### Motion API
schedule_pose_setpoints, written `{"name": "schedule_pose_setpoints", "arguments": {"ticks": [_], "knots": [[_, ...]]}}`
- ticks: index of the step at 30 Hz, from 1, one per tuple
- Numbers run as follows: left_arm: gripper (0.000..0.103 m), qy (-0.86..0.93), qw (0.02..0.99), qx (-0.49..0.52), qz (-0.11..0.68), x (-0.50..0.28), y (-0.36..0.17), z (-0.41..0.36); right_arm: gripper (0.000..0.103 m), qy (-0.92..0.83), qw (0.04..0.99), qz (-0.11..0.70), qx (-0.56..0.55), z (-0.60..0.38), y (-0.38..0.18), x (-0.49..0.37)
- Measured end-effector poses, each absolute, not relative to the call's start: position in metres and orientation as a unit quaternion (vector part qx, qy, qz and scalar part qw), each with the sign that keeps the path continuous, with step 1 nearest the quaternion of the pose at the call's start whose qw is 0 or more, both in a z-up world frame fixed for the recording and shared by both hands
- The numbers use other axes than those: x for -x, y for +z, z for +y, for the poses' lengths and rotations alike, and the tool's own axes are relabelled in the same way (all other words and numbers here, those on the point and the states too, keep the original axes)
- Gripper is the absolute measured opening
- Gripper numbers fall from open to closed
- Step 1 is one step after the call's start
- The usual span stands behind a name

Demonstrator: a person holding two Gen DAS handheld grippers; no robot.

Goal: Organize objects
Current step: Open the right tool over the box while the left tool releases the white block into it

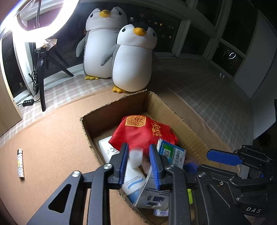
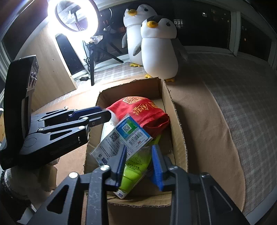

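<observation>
An open cardboard box (image 1: 174, 110) (image 2: 174, 110) holds a red cloth bag (image 1: 143, 131) (image 2: 147, 112), a blister-card package (image 1: 171, 154) (image 2: 124, 136), a white and blue tube (image 1: 133, 178), a white bottle (image 1: 108, 148) and a green tube (image 2: 136, 166). My left gripper (image 1: 139, 164) hangs open over the box, the white tube between its fingers, its cap blurred. It also shows in the right wrist view (image 2: 103, 116). My right gripper (image 2: 139, 164) is open over the green tube at the box's near end; one of its fingers (image 1: 223, 156) shows in the left view.
A patterned lighter (image 1: 20, 163) lies on the tan mat left of the box. Two plush penguins (image 1: 133, 58) (image 2: 159, 45) stand behind the box. A lit ring light on a tripod (image 1: 41, 69) (image 2: 77, 15) stands at the back left, with a cable.
</observation>
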State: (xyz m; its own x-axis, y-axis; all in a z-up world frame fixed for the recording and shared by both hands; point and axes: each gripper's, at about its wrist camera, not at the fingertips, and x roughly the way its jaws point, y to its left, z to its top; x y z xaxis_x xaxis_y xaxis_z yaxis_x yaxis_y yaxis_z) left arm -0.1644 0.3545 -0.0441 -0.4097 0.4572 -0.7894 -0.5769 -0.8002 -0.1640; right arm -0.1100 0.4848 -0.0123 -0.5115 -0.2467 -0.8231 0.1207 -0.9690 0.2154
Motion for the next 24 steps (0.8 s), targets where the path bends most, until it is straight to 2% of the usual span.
{"name": "schedule_pose_setpoints", "arguments": {"ticks": [2, 18, 22, 24], "knots": [[0.041, 0.838, 0.309, 0.445, 0.066, 0.164, -0.043, 0.352, 0.035, -0.868, 0.104, -0.067, -0.481, 0.485, -0.011, 0.109], [0.043, 0.853, 0.270, 0.444, 0.047, 0.167, -0.036, 0.286, 0.040, -0.873, 0.112, -0.076, -0.468, 0.462, 0.004, 0.100], [0.047, 0.860, 0.243, 0.448, 0.041, 0.173, -0.038, 0.253, 0.049, -0.874, 0.117, -0.078, -0.466, 0.450, 0.006, 0.097], [0.048, 0.862, 0.228, 0.450, 0.039, 0.176, -0.041, 0.235, 0.049, -0.873, 0.121, -0.080, -0.465, 0.444, 0.006, 0.093]]}}
